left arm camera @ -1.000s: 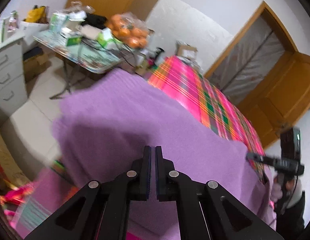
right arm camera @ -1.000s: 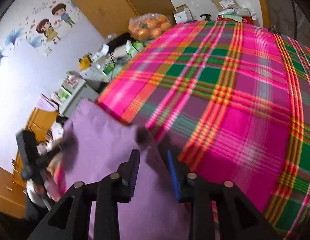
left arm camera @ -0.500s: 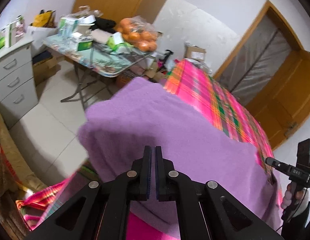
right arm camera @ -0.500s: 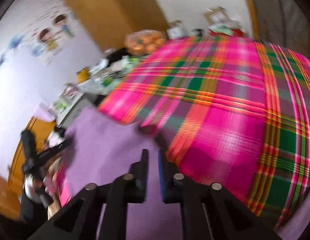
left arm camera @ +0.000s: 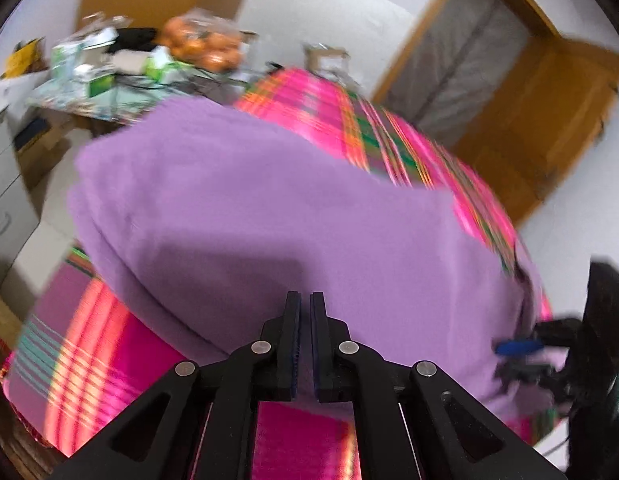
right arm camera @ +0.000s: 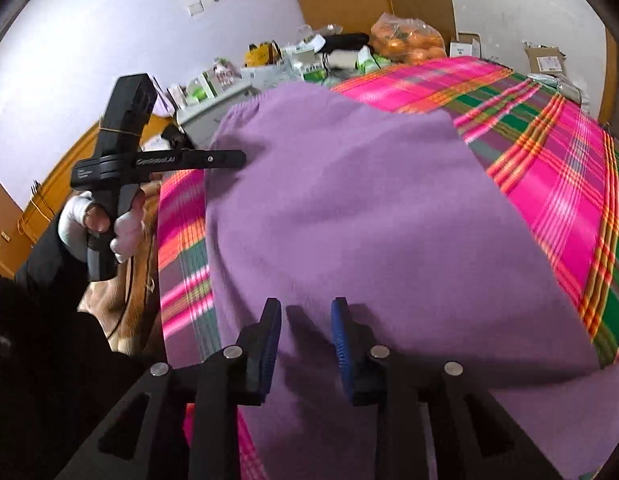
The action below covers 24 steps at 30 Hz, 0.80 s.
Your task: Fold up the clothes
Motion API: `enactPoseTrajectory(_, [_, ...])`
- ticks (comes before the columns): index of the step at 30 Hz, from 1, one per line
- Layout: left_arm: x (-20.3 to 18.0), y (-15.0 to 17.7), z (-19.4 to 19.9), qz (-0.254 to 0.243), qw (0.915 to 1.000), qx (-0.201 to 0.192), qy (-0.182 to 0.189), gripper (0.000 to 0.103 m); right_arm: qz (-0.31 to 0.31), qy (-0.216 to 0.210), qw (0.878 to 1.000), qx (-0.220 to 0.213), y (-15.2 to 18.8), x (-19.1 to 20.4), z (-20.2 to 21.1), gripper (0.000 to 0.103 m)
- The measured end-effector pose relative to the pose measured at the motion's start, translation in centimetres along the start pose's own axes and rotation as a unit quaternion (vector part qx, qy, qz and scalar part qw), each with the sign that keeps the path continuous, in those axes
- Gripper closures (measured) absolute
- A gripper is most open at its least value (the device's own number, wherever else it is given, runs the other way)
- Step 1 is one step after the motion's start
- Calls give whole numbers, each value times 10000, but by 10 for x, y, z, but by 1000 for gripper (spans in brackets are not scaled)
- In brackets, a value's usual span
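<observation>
Lying doubled over on the plaid bedspread (right arm camera: 565, 184), the purple garment (right arm camera: 361, 216) is now resting flat where a second ago its edge was being carried across in the air, suggesting one fold is finishing. The right tongs (right arm camera: 305, 320), pressed near together half a second earlier, are standing spread just above the near hem with nothing between them, while the left tongs (left arm camera: 305, 312) are staying almost pressed together over the cloth's edge, though whether they are pinching any fabric cannot be told. Beyond the bed, a cluttered table (left arm camera: 109, 100) is holding a bag of oranges (right arm camera: 409, 38).
</observation>
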<state>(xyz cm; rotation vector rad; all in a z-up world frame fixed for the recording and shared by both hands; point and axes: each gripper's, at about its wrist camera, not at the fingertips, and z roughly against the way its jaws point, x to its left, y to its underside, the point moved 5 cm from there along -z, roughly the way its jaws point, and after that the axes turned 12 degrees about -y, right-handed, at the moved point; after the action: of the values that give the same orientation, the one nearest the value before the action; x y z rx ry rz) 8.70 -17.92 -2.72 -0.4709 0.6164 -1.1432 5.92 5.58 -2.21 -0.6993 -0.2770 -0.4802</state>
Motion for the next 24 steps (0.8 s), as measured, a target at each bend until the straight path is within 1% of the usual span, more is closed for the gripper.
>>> enactPoseTrajectory(2, [-5, 8, 6, -220, 9997, -66, -75, 98, 128, 62, 9999, 24, 6, 5, 4, 72])
enactPoseTrajectory(5, [6, 15, 15, -65, 10000, 16, 24, 98, 265, 47, 9996, 105, 13, 14, 5, 71])
enactPoseTrajectory(6, [10, 17, 17, -34, 10000, 18, 14, 98, 304, 70, 9994, 129, 13, 16, 4, 71])
enactPoseTrajectory(8, [15, 19, 21, -54, 9999, -33, -122, 98, 296, 90, 9995, 36, 9, 18, 3, 71])
enactPoseTrajectory(12, [14, 13, 22, 45, 9998, -110, -143, 98, 133, 101, 9996, -234, -2, 16, 1, 71])
enactPoseTrajectory(15, [14, 12, 13, 22, 9997, 4, -225, 98, 84, 106, 9999, -43, 2, 16, -6, 71])
enactPoseTrajectory(17, [20, 8, 12, 107, 9998, -19, -189, 98, 44, 79, 9999, -109, 3, 16, -1, 71])
enactPoseTrajectory(18, [26, 4, 12, 139, 9995, -65, -276, 98, -24, 99, 9998, -179, 2, 13, 2, 71])
enactPoseTrajectory(20, [42, -11, 10, 290, 9983, -207, -465, 98, -160, 147, 9992, -325, 0, 5, 10, 71])
enactPoseTrajectory(21, [51, -17, 9, 463, 9973, -243, -511, 95, -238, 172, 9986, -433, -2, 1, 13, 71])
enactPoseTrajectory(22, [64, -23, 8, 754, 9952, -266, -573, 91, -307, 189, 9979, -544, -4, -3, 16, 71])
enactPoseTrajectory(23, [78, -29, 7, 1062, 9919, -298, -623, 84, -374, 194, 9971, -640, -5, -5, 19, 71])
enactPoseTrajectory(24, [94, -34, 7, 1409, 9873, -348, -648, 80, -436, 182, 9962, -726, -8, -8, 21, 71])
